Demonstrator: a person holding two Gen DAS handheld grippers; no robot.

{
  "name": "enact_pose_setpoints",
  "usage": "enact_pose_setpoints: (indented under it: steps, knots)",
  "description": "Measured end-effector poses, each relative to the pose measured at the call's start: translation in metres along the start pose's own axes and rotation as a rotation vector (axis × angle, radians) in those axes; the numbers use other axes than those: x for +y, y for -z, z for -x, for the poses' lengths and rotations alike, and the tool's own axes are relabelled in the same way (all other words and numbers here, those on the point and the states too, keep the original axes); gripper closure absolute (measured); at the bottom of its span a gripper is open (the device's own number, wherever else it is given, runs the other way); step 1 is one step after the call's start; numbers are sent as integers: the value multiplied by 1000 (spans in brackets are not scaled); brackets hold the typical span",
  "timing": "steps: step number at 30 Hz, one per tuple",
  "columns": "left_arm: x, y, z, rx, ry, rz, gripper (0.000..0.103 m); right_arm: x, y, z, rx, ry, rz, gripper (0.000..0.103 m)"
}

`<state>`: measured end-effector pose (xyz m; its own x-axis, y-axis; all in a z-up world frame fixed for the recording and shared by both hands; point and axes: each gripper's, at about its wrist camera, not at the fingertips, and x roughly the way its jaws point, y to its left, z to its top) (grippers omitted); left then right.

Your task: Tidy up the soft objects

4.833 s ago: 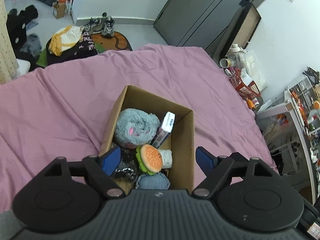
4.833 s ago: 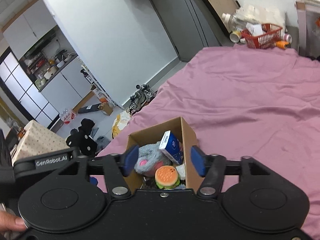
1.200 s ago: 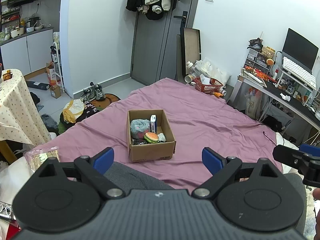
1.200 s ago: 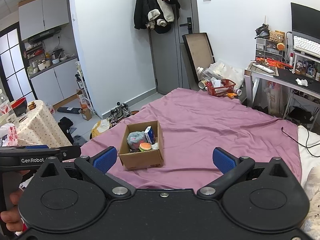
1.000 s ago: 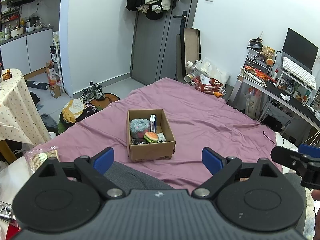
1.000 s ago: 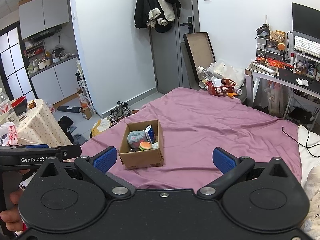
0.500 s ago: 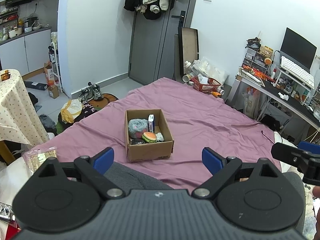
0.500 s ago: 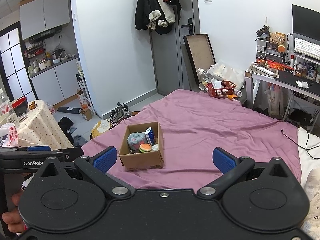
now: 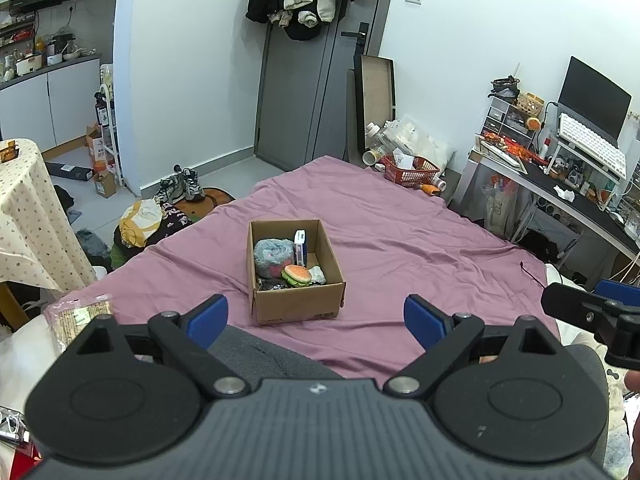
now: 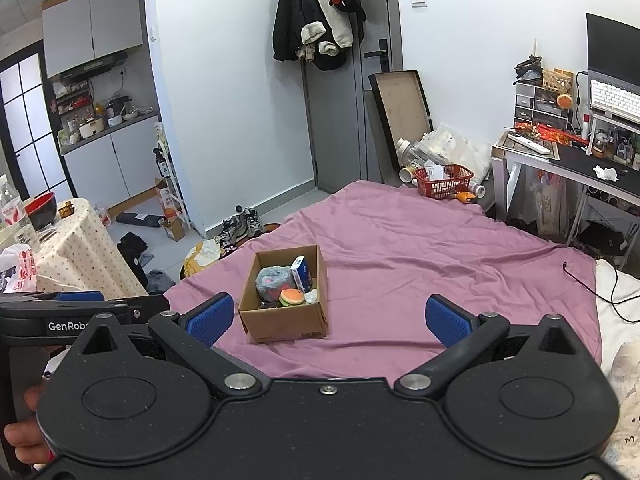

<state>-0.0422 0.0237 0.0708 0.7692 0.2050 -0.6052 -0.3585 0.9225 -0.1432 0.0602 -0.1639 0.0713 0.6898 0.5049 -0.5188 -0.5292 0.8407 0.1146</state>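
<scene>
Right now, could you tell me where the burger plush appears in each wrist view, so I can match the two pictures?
Left wrist: burger plush just left of centre, inside the cardboard box, near its front wall.
Right wrist: burger plush left of centre, in the same box.
Shared landmark: the red basket beyond the purple bedsheet.

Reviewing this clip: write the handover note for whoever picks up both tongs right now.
Left tongs: open, empty, held back from the bed.
Right tongs: open, empty, likewise back.
Cardboard box sits on the purple bedsheet, holding the grey plush, burger toy, a blue-white carton and smaller items.
Done: soft things look boxed. Left: nothing loose visible on the sheet; probably just confirm.
</scene>
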Motion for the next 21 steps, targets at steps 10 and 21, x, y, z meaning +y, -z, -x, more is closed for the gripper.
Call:
enact_pose_setpoints:
  steps: [10,21]
  knots:
    - [-6,-1,-1,9,4,3,9,1,1,-2,8,0,-2,0]
    - [1,4,-13,36,2,2,9,-3,7,-10,31,-4,-15,0]
